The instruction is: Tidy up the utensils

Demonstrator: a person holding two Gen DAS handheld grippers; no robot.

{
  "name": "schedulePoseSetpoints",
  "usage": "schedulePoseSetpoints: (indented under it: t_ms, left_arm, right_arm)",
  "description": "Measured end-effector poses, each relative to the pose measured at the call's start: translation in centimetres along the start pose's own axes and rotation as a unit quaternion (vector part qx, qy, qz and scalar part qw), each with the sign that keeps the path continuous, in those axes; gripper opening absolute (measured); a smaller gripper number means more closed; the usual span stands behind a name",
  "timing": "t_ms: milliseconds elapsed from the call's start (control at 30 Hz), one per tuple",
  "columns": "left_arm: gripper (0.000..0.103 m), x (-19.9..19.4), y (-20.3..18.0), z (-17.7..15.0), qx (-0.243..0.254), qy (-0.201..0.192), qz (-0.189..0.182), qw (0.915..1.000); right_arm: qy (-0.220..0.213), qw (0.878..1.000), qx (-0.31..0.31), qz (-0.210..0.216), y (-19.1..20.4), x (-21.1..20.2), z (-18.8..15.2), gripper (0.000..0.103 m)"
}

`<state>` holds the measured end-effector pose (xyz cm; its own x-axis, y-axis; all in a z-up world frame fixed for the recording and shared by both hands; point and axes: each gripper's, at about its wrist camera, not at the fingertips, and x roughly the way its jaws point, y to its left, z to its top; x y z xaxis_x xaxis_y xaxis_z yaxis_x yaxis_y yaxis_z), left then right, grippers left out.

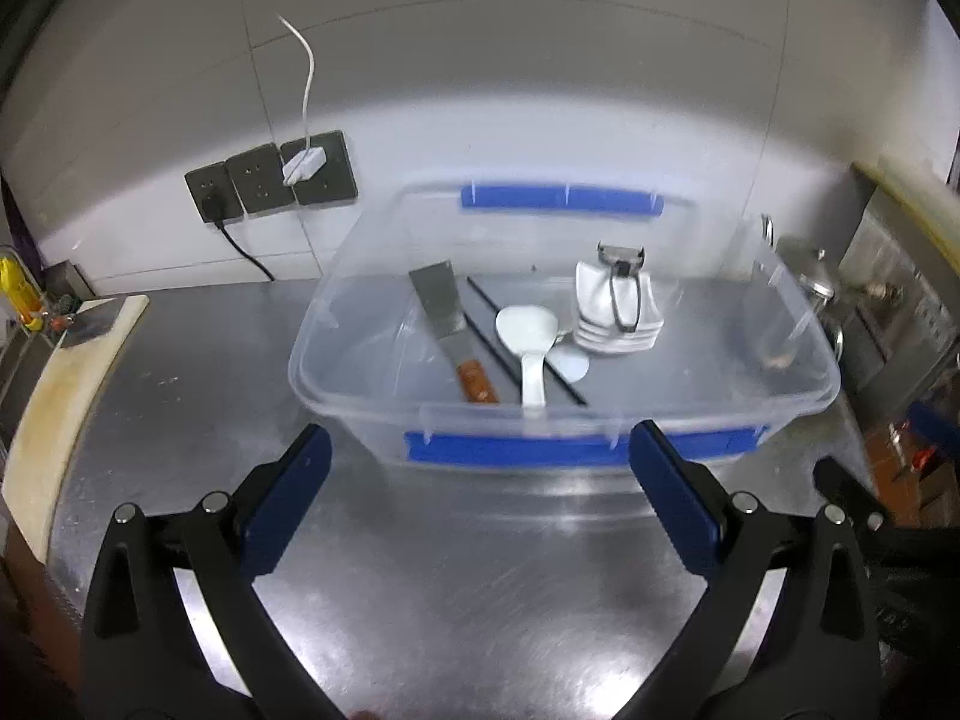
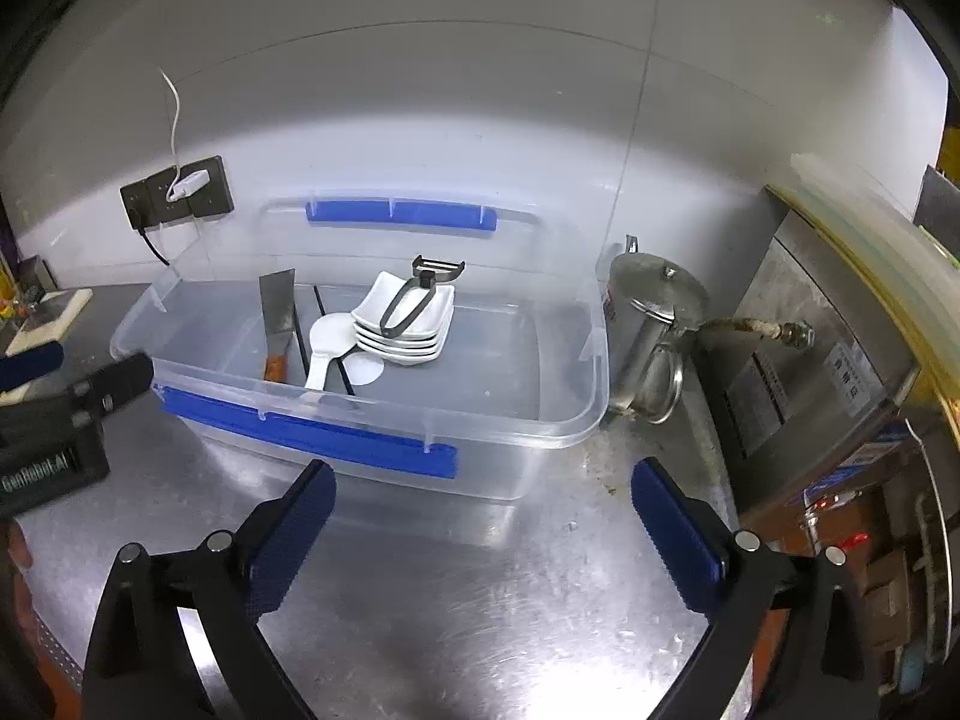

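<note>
A clear plastic bin [image 1: 798,330] [image 2: 594,360] with blue handles stands on the steel counter. Inside lie a metal scraper with a wooden handle [image 1: 447,324] [image 2: 277,318], black chopsticks [image 1: 522,339] [image 2: 303,330], a white spoon [image 1: 525,342] [image 2: 327,348], and a stack of white square dishes [image 1: 600,312] [image 2: 414,330] with a grey peeler [image 1: 624,288] [image 2: 414,294] on top. My left gripper [image 1: 480,450] is open and empty in front of the bin; it also shows in the right wrist view [image 2: 78,372]. My right gripper [image 2: 483,486] is open and empty before the bin's near right part.
A steel kettle [image 2: 651,324] [image 1: 813,282] stands right of the bin, beside a steel appliance [image 2: 810,372]. A cutting board [image 1: 66,384] lies at the counter's left edge. Wall sockets with plugs [image 1: 273,180] [image 2: 177,189] sit behind. Bare steel counter [image 1: 468,570] lies under both grippers.
</note>
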<state>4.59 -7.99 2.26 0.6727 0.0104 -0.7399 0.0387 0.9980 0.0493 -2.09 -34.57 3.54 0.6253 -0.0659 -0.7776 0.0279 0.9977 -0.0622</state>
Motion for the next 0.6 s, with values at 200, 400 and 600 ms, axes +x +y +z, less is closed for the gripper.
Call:
schedulePoseSetpoints:
  t_ms: [200, 400, 600]
  left_arm:
    - [0.095, 0.5, 0.1, -1.4, -0.008, 0.014, 0.01, 0.9998]
    - [0.095, 1.1, 0.0, -2.0, -0.008, 0.021, 0.021, 0.9995]
    - [0.095, 1.0, -0.6, -2.1, 0.002, 0.02, 0.014, 0.9997]
  right_arm:
    - [0.022, 1.0, -0.002, -0.016, 0.7, 0.8, -0.7, 0.098]
    - [0.025, 0.999, -0.002, -0.034, 1.0, 0.8, -1.3, 0.098]
    - [0.019, 0.999, 0.005, -0.025, 1.1, 0.2, -1.6, 0.098]
